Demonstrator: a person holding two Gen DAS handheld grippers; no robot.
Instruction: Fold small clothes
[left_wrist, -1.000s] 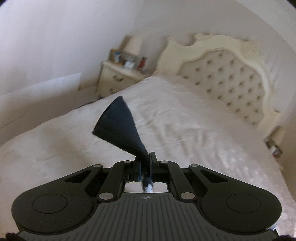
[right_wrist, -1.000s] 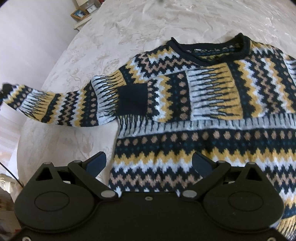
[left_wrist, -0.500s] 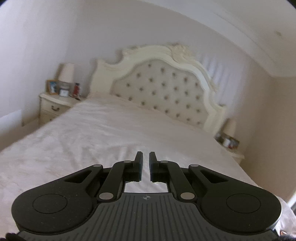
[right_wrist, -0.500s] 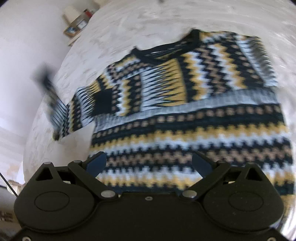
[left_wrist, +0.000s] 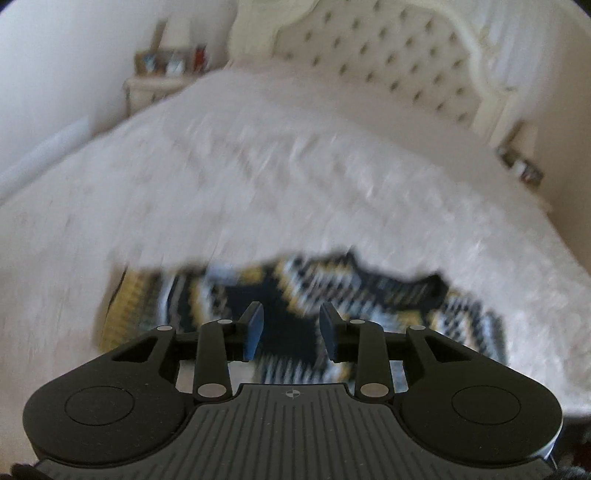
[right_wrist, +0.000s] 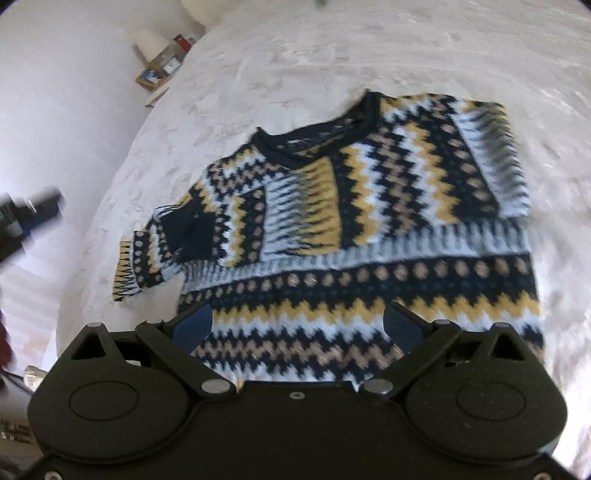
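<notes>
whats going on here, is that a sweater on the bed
Yes. A person with two handheld grippers is folding a zigzag-patterned knit sweater lying flat on the bed. Both sleeves are folded in across the chest. The left gripper and the right gripper are both open and hold nothing.

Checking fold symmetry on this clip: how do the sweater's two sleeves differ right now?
In the right wrist view, the left-hand sleeve sticks out past the sweater body onto the bedspread, bent back on itself, while the right-hand sleeve lies folded across the chest, inside the outline. The left-hand one looks bunched; the right-hand one lies flat. Both share the zigzag knit, and neither gripper holds either.
</notes>
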